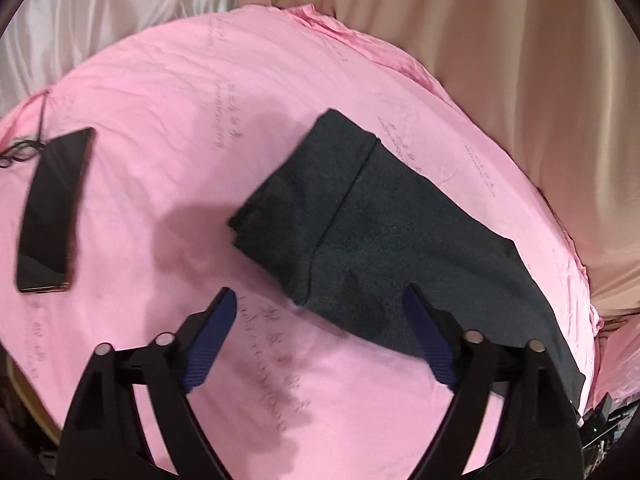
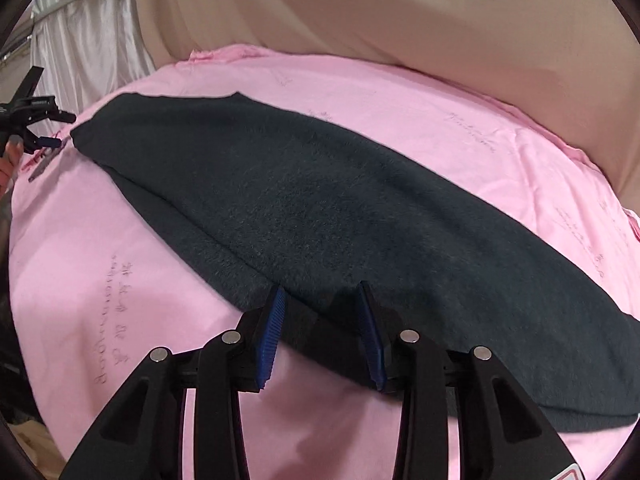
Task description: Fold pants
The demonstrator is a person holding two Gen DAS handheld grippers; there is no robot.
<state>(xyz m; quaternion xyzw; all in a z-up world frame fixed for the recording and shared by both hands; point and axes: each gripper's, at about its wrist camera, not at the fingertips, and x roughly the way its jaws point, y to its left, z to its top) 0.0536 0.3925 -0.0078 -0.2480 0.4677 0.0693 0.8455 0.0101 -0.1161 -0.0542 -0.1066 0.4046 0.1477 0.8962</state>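
Dark grey-green pants (image 1: 380,232) lie flat on the pink sheet (image 1: 168,120), folded lengthwise, with a seam running across them. My left gripper (image 1: 320,300) is open and empty, hovering just above the near edge of the pants at one end. In the right wrist view the pants (image 2: 320,208) stretch from upper left to lower right. My right gripper (image 2: 322,294) is open, its fingers straddling the near edge of the pants, nothing clamped. The left gripper (image 2: 52,128) shows at the far left, by the pants' far end.
A black phone (image 1: 52,212) lies on the sheet at the left, with a thin black cable (image 1: 24,148) beside it. Beige curtain (image 1: 500,60) and white curtain (image 1: 100,8) hang behind the bed. The bed edge drops off at right.
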